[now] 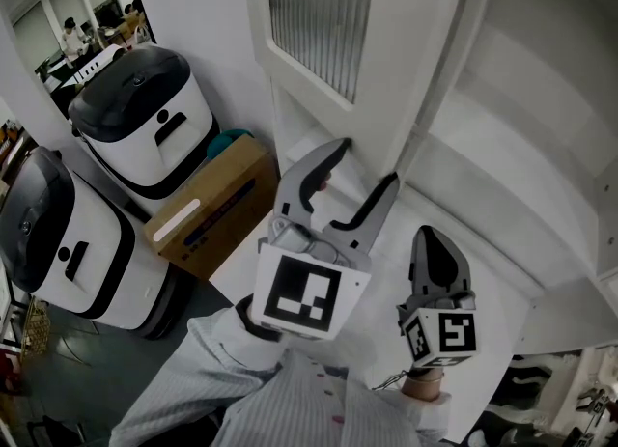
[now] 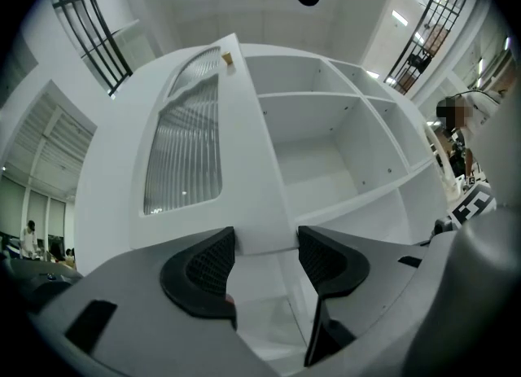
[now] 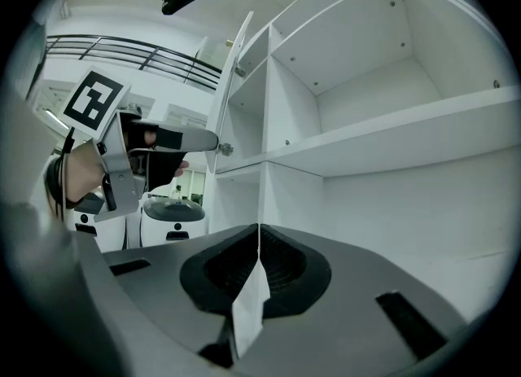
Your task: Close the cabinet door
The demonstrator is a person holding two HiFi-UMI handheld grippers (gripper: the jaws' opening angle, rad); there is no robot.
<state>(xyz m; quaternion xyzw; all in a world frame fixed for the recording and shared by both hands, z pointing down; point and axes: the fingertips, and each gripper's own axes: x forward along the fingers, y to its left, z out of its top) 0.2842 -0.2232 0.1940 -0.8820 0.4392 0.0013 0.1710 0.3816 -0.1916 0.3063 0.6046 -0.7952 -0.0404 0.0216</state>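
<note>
Left gripper point(image 1: 365, 165) had its jaws spread, with the free edge of the white cabinet door with a ribbed glass panel point(image 1: 386, 49) standing in the gap between them. In the left gripper view the door's lower rail filled the space between the two black pads point(image 2: 203, 265), but firm contact on either side could not be confirmed. Door stood swung well out from the left front edge of the white open-shelved cabinet point(image 1: 521, 146), nearly edge-on in the right gripper view point(image 3: 234, 82). Right gripper point(image 1: 430, 235) hung low before the cabinet's front edge with jaws pressed together and apparently nothing gripped. A white sliver showed along their seam, possibly only background. A brown cardboard box point(image 1: 208, 209) and two white-and-black rounded machines point(image 1: 145, 117) sat on the floor to the left, on the door's outer side. Judgement: task at the start of the push, door not yet closed. To do it well, no pinch seems needed. Bearing the outer jaw flat on the door's outer face near the free edge, far from the hinges, should swing it round. The inner jaw must slip out before door meets frame, or it may be trapped. Right gripper should be kept out of the opening.
</note>
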